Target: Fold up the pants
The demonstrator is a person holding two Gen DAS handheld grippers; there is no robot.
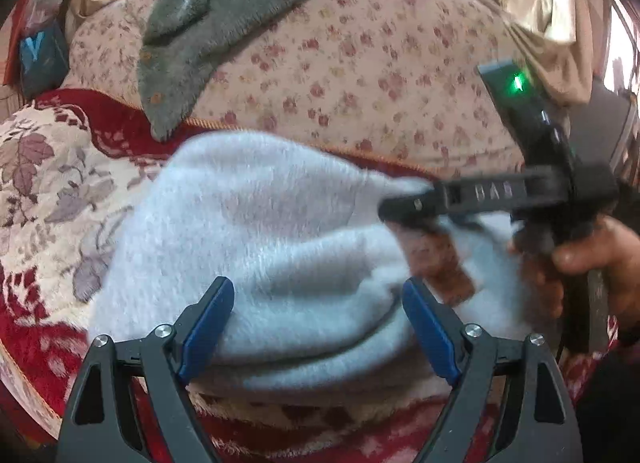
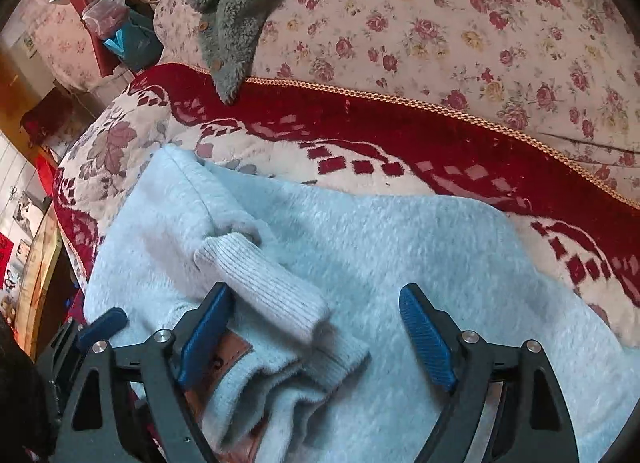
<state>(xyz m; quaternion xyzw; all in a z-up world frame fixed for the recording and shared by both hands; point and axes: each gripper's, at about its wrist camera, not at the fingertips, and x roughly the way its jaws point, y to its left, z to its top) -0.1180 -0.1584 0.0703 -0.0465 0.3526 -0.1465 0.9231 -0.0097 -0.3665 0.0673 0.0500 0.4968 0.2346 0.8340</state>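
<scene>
Pale blue fleece pants (image 2: 400,263) bunched on red patterned blanket (image 2: 360,123) on bed; left gripper (image 1: 318,327) fingers wide apart, straddling pants, gripping nothing; right gripper (image 2: 316,335) fingers wide apart over ribbed cuff (image 2: 260,287), holding nothing

Black gripper (image 1: 318,327) frames, blue pads (image 1: 208,327), silver screws.

We see fuzzy pale-blue fleece pants (image 2: 400,263) with a ribbed knit cuff (image 2: 260,283), on a plush red blanket (image 2: 400,131).

Pants (image 2: 360,263) on blanket (image 2: 400,135); quilt (image 2: 440,23) behind; fleece garment (image 2: 232,3) on quilt.
</scene>
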